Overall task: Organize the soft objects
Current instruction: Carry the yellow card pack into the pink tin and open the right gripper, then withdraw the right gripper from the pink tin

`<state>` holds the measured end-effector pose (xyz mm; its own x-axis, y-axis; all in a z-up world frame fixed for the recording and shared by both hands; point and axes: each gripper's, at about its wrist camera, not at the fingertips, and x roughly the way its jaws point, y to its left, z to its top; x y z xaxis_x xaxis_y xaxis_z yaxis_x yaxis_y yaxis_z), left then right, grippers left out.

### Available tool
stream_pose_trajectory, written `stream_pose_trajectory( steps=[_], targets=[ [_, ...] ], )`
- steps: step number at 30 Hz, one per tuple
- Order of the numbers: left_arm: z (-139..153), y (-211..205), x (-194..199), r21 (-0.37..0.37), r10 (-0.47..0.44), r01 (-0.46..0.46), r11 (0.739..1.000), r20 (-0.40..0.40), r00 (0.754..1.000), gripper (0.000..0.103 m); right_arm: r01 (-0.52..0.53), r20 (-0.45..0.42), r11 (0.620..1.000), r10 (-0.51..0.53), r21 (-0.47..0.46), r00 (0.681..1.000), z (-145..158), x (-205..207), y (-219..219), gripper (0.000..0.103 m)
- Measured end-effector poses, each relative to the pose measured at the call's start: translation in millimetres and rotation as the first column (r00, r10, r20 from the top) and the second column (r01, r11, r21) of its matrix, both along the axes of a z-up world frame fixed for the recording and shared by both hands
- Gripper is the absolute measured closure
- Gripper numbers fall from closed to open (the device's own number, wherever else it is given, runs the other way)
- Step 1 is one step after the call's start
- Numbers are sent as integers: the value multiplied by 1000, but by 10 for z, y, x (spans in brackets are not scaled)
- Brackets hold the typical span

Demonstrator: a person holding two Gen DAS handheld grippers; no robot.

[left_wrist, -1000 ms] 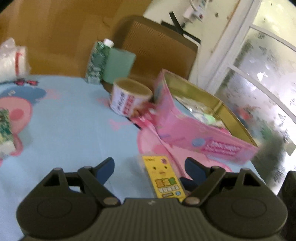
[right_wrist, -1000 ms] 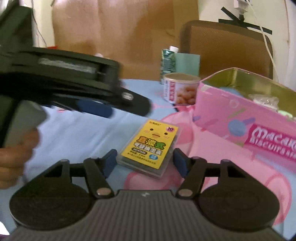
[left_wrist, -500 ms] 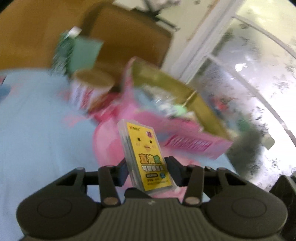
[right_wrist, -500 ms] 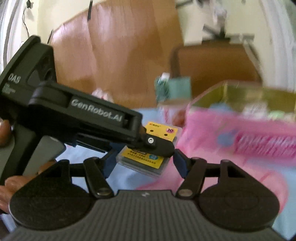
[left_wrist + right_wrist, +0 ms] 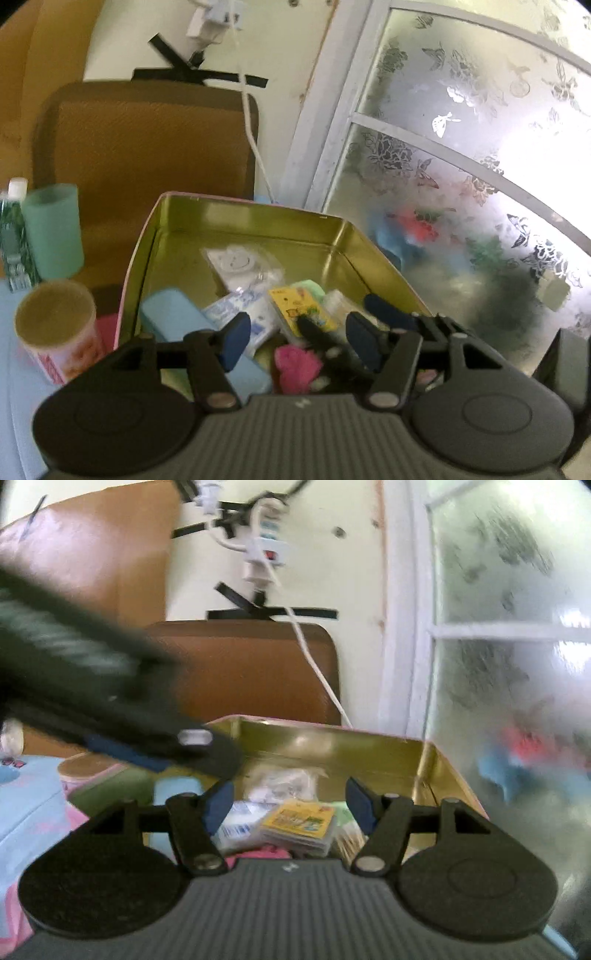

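Left tool (image 5: 295,341) hangs over the gold tin (image 5: 236,218), its jaws just opened and gripping nothing. Inside the tin, the yellow card pack (image 5: 301,308) lies on the soft packets (image 5: 243,317). Right tool (image 5: 291,806), over the same tin, stands released and empty.

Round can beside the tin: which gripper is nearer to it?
Left. The left gripper, jaws just opening and gripping nothing, is over the tin at its edge by the can; the right gripper is farther across the tin.
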<state>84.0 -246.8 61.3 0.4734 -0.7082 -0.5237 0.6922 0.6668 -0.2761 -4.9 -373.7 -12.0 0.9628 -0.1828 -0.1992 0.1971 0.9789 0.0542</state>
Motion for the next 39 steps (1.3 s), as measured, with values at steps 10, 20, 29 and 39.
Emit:
stream_pose_trajectory(
  steps=[10,20,29,39],
  targets=[
    [-182,971,-261,-35,99,-97,995,55,994,27,-64,55,987,57,149,997,-46,-640,400,34],
    [-509,1934,-156,-35,282,-283,959,-26,959,27,-179,-144,963,210,203,967,-113,-543,1181,35],
    [-663,2181,-15,18,359,-359,933,-102,928,26,-147,-249,962,205,232,947,-231,-387,1348,42],
    [-675,2177,-10,46,361,-358,932,-79,929,24,-150,-274,972,196,180,942,-236,-361,1420,38]
  ],
)
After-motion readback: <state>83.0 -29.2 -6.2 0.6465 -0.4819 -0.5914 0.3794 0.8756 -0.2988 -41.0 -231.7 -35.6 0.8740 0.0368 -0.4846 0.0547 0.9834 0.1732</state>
